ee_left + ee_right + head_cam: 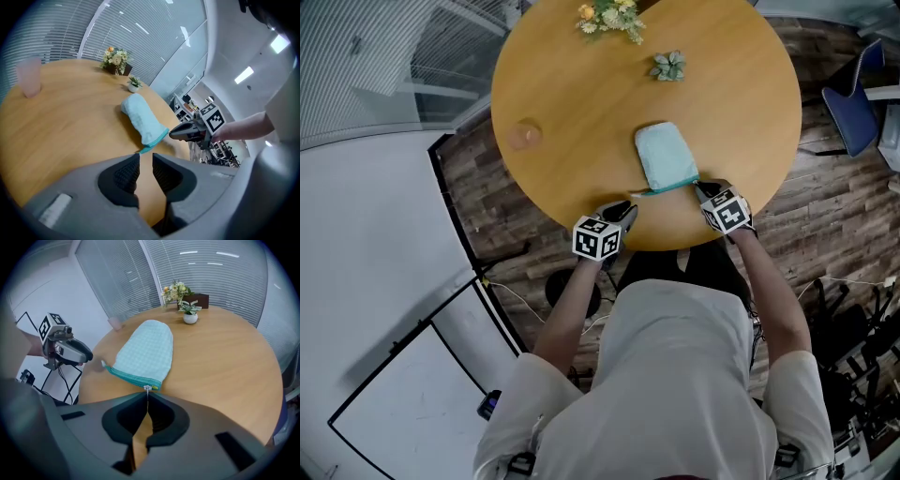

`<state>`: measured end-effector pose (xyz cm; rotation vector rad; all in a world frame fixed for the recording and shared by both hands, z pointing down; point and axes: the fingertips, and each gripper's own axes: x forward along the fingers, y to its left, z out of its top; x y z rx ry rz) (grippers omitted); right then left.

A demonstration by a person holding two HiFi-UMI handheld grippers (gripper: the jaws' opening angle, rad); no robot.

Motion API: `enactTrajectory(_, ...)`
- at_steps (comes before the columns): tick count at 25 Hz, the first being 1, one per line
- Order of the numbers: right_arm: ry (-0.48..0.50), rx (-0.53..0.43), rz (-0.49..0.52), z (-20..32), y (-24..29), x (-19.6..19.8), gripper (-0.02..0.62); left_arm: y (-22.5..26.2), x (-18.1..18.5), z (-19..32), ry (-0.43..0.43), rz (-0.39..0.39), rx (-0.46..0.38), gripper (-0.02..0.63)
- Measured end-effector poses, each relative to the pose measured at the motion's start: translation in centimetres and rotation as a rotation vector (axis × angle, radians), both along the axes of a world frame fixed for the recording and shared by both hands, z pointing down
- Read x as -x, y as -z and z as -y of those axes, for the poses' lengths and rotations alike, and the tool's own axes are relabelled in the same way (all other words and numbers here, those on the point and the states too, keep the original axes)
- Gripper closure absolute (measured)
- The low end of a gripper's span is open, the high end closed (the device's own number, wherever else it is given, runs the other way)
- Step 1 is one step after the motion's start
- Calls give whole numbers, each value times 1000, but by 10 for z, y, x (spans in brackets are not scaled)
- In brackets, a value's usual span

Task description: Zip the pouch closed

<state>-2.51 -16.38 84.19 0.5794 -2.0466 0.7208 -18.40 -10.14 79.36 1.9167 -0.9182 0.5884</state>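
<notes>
A light teal checked pouch [666, 156] lies on the round wooden table [572, 103], its darker teal zipper edge [131, 377] facing me. My right gripper [146, 398] is shut on the small metal zipper pull [147, 389] at the pouch's right near corner. The left gripper [146, 161] sits just off the zipper's loose tail [143, 150], jaws a narrow gap apart with only table showing between them. In the head view the left gripper [628, 208] and right gripper [701, 189] flank the pouch's near end at the table's front edge.
A flower arrangement [609, 17] and a small potted plant [667, 66] stand at the far side of the table. A translucent cup [525, 134] sits at the left. A blue chair [853, 98] is off to the right on the wood floor.
</notes>
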Motion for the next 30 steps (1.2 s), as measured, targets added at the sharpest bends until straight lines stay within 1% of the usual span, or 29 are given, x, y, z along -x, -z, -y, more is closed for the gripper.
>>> enactTrajectory(4,-2,-3,-15,-6,-1,-2,573,5,4,-12,11,11,-15,526)
enactTrajectory(6,2,-8,-19,-8,3,-3,541,11,6,-14,18,15,-31,525)
enactTrajectory(7,5,-13,-21,-9,6,-4,538,15,6,-14,22,16,-41,525)
enactTrajectory(11,22,-53,-11,-10,29,-9,538,30,2,-13,46,24,-86,523)
enactTrajectory(14,25,-93,20,-13,57,-14,537,44,-3,-16,69,39,-123,520)
enactTrajectory(22,40,-187,152,-32,148,-43,538,106,-31,-43,208,79,-228,520)
enactTrajectory(25,74,-218,182,-44,175,-59,538,133,-49,-58,263,101,-276,522)
enactTrajectory(30,132,-269,232,-72,215,-93,538,171,-86,-90,356,116,-342,522)
